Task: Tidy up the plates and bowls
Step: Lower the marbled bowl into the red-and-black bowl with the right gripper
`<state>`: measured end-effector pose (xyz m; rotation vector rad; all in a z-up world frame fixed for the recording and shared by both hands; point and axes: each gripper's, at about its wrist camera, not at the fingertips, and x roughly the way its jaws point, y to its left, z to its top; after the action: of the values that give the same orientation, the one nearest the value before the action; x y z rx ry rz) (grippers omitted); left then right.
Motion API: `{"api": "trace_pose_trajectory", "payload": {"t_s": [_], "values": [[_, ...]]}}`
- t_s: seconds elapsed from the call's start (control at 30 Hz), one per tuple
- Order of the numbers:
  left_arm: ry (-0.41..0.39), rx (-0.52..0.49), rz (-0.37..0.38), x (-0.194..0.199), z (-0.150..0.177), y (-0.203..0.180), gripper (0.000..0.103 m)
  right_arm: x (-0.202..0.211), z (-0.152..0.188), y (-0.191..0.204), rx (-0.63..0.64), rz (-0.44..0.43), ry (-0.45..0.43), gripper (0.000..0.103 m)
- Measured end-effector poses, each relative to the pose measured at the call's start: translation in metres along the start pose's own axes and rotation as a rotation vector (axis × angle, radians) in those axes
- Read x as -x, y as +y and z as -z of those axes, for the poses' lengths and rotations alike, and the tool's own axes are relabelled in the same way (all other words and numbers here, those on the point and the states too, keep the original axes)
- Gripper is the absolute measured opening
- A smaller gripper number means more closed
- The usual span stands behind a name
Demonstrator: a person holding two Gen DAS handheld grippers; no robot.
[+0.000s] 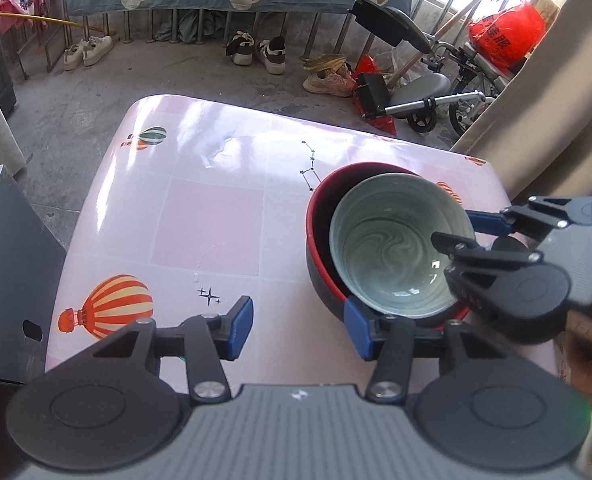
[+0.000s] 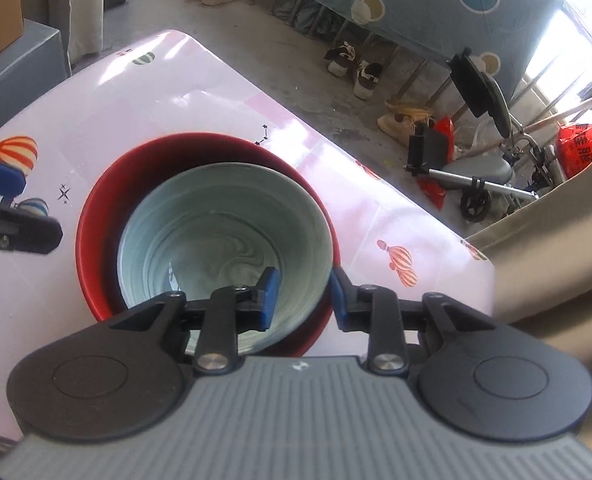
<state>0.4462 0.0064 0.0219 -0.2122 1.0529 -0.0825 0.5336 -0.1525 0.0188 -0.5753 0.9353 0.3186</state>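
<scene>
My right gripper [image 2: 302, 298] straddles the green bowl's [image 2: 223, 236] near rim, jaws apart and unclamped; my left gripper [image 1: 298, 330] gapes beside it.

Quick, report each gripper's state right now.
Left gripper: open, holding nothing, beside the red bowl.
Right gripper: open, its fingers astride the rim of the pale green bowl, not gripping it.

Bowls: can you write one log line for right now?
green bowl nested in red bowl | right gripper jaws astride green rim, open | left gripper open, empty
</scene>
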Motion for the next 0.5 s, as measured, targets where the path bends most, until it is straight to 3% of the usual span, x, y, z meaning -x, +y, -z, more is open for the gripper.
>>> {"api": "trace_pose_trajectory", "payload": {"t_s": [0.07, 0.17, 0.23, 0.37, 0.5], "values": [[-0.001, 0.000, -0.003, 0.001, 0.000, 0.000, 0.055, 0.001, -0.003, -0.006, -0.043, -0.032, 0.007, 0.029], [-0.011, -0.006, -0.003, 0.003, 0.001, 0.001, 0.059, 0.009, -0.004, -0.030, -0.223, -0.138, -0.013, 0.029], [-0.016, -0.012, -0.006, 0.004, 0.001, 0.001, 0.061, 0.014, -0.003, -0.042, -0.276, -0.151, -0.035, 0.029], [-0.029, -0.020, -0.006, 0.004, 0.001, -0.001, 0.065, 0.024, 0.000, -0.050, -0.299, -0.177, -0.061, 0.028], [-0.019, -0.014, -0.003, 0.000, 0.002, -0.002, 0.065, 0.018, 0.005, -0.044, -0.275, -0.159, -0.034, 0.025]]}}
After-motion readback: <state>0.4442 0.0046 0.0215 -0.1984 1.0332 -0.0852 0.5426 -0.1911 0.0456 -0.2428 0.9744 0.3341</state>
